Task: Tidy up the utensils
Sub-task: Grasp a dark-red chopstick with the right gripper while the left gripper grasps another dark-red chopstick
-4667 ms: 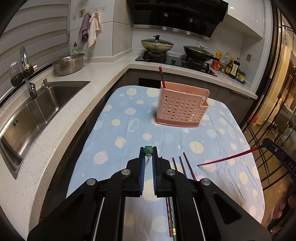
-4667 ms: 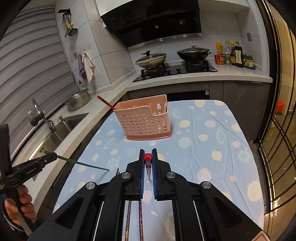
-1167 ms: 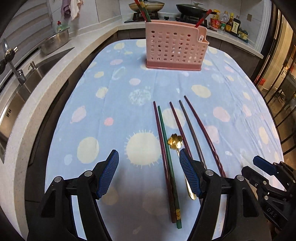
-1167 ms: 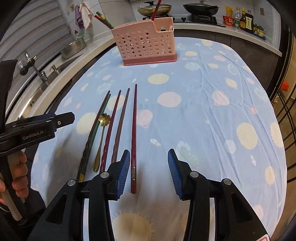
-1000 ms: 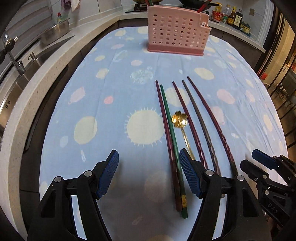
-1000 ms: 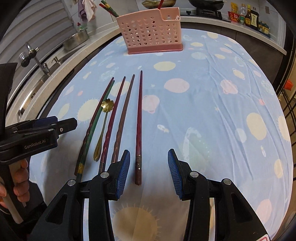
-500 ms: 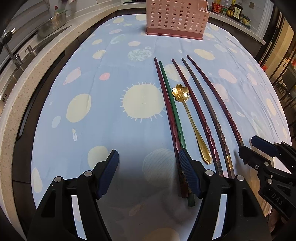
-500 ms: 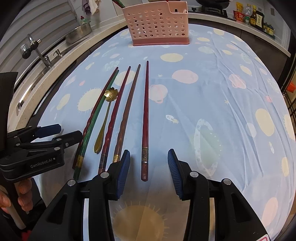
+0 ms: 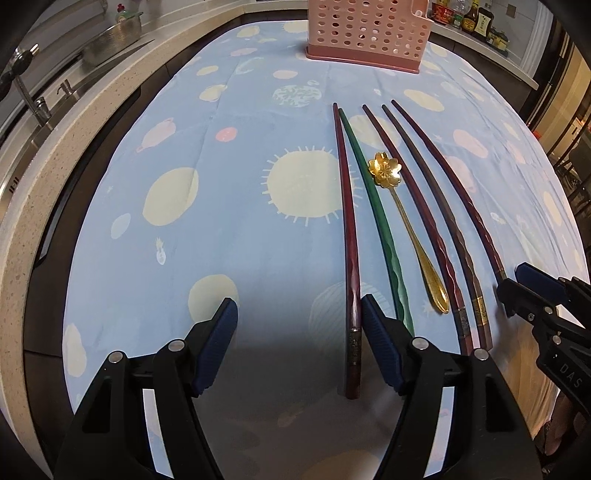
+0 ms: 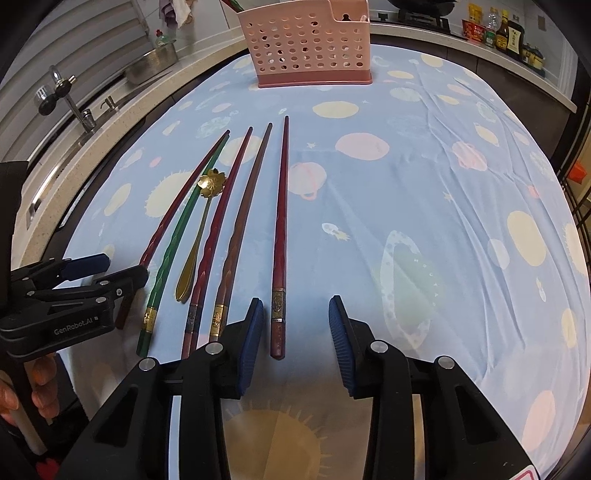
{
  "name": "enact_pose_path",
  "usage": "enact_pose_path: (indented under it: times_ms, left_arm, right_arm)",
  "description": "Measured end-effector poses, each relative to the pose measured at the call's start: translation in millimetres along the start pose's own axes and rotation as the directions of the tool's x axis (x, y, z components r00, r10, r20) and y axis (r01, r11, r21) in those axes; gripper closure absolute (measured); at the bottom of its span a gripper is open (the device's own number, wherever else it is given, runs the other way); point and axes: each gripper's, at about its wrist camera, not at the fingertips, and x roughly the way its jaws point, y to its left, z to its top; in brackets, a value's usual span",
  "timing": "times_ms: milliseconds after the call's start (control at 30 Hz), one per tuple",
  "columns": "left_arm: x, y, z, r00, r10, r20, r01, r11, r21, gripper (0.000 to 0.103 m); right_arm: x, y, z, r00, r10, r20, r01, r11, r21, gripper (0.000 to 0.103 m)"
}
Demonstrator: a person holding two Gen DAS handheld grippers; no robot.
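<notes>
Several chopsticks and a gold flower spoon point(image 9: 386, 171) lie side by side on the blue tablecloth. My left gripper point(image 9: 299, 325) is open, low over the near end of the leftmost dark red chopstick point(image 9: 349, 236), which lies by its right finger; a green chopstick point(image 9: 376, 218) lies beside it. My right gripper point(image 10: 295, 325) is open around the near end of the rightmost red chopstick point(image 10: 280, 229). The spoon point(image 10: 211, 184) also shows there. The pink perforated utensil holder point(image 10: 306, 48) stands at the table's far end point(image 9: 365, 33) with some chopsticks in it.
The stone counter point(image 9: 74, 107) with sink and tap point(image 10: 70, 99) runs along the left. A steel bowl point(image 10: 151, 62) sits on it. Sauce bottles point(image 10: 509, 35) stand at the far right. The table's right edge drops off near a metal rack point(image 9: 572, 155).
Both grippers have moved back and lower toward the near ends of the chopsticks, staying open. The utensils on the cloth have not moved.
</notes>
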Motion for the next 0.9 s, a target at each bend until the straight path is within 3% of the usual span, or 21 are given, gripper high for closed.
enact_pose_path:
  times_ms: [100,333,633,900]
  left_arm:
    - [-2,-1,-2,1.0,-0.005,0.003,0.005,1.0,0.002,0.041]
    - [-10,-2,-13,0.999,-0.035,0.008,0.035,0.999,0.023,0.062]
    - [-16,4,-23,0.996,-0.086,0.005,0.086,0.996,0.007,0.093]
    - [-31,8,-20,0.993,-0.111,0.034,0.112,0.994,-0.007,0.096]
  right_arm:
    - [0,2,-1,1.0,-0.009,0.0,0.009,1.0,-0.018,0.081]
    - [0,1,-3,1.0,-0.02,0.003,0.02,0.999,-0.026,0.095]
    - [-2,1,-4,1.0,-0.018,0.008,0.018,0.999,-0.027,0.096]
    - [-21,0,-1,0.998,-0.014,0.059,0.015,1.0,-0.017,0.096]
